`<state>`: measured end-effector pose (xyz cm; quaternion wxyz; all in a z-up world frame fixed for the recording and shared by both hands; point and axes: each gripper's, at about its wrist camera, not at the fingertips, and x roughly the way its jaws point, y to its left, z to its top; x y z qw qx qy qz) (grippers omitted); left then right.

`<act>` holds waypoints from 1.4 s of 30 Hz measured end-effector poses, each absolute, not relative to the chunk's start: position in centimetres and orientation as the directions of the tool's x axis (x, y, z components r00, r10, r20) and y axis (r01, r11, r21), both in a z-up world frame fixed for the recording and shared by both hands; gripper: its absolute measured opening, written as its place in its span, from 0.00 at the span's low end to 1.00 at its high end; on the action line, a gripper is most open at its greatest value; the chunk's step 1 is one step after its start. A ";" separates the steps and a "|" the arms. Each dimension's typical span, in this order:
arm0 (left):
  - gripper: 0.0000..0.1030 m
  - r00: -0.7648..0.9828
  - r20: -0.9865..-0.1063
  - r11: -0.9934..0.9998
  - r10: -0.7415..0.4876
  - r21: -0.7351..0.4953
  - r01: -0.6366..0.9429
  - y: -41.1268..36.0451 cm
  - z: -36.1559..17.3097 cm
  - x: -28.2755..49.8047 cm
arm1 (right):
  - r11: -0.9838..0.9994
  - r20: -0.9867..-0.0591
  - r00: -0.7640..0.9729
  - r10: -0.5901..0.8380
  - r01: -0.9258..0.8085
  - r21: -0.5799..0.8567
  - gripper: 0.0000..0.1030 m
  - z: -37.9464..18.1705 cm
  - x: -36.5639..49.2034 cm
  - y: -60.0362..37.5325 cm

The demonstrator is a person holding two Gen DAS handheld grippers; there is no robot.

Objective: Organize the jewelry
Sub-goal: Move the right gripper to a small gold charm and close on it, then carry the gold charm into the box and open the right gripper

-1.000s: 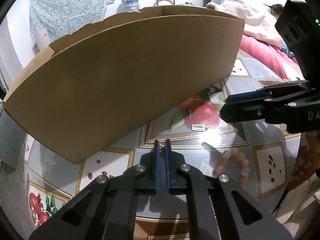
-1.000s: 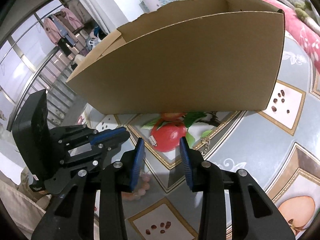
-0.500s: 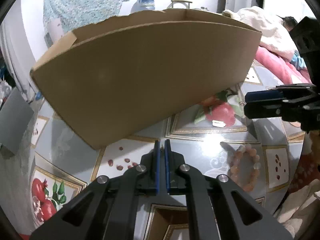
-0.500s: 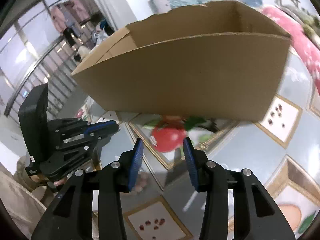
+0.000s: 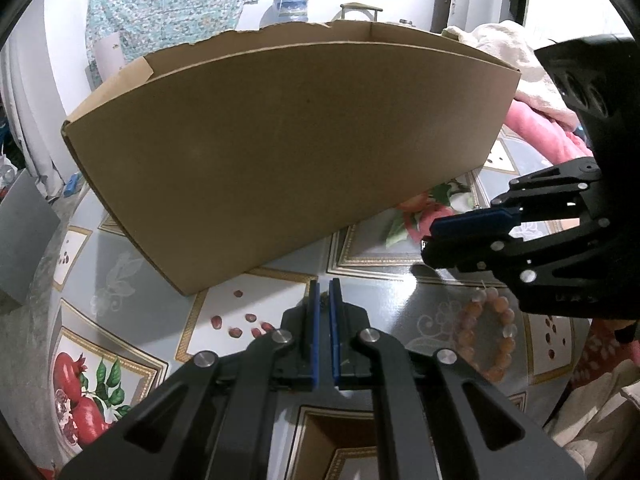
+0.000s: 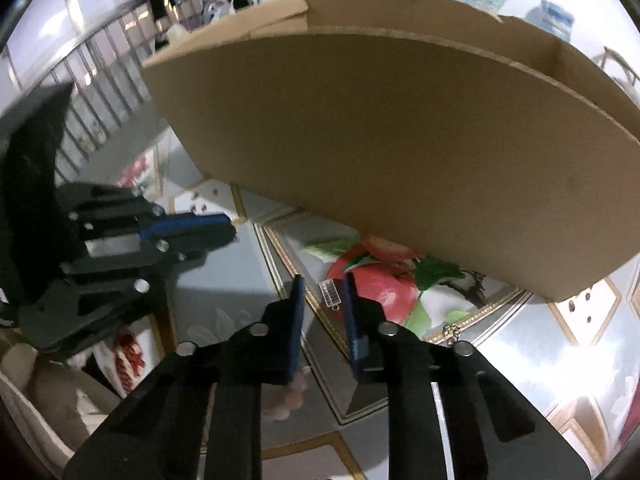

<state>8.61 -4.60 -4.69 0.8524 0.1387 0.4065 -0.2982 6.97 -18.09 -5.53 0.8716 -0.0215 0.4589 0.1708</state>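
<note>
Downward both angle: left tool (image 5: pixel 324 292) clenched, right tool (image 6: pixel 322 300) closing around a small silver charm (image 6: pixel 330 294).

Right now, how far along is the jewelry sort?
Done: nothing visibly; the box interior is hidden. In hand: right gripper is closing around the clip on the table; left gripper is shut. Left: the bracelet and a small charm.

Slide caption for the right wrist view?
Right gripper closing around a small silver clasp on the tablecloth, before the cardboard box.
</note>
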 end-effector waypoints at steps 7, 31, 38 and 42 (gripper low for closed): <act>0.04 0.492 -0.774 0.784 -0.399 -0.010 0.620 -4.6 -4.7 8.6 | 0.926 -0.830 0.501 0.246 -0.376 0.047 0.11 -5.5 7.0 -17.5; 0.04 0.493 -0.771 0.786 -0.403 -0.015 0.618 -3.9 -4.2 8.7 | 0.936 -0.788 0.545 0.285 -0.334 0.108 0.02 -3.7 5.4 -19.8; 0.04 0.500 -0.752 0.795 -0.429 -0.051 0.605 -2.2 -1.8 7.7 | 0.938 -0.751 0.587 0.301 -0.323 0.124 0.02 -1.8 4.3 -21.0; 0.04 0.528 -0.723 0.798 -0.445 -0.054 0.600 -1.3 0.7 6.8 | 0.932 -0.718 0.616 0.325 -0.336 0.135 0.02 -0.3 3.4 -21.4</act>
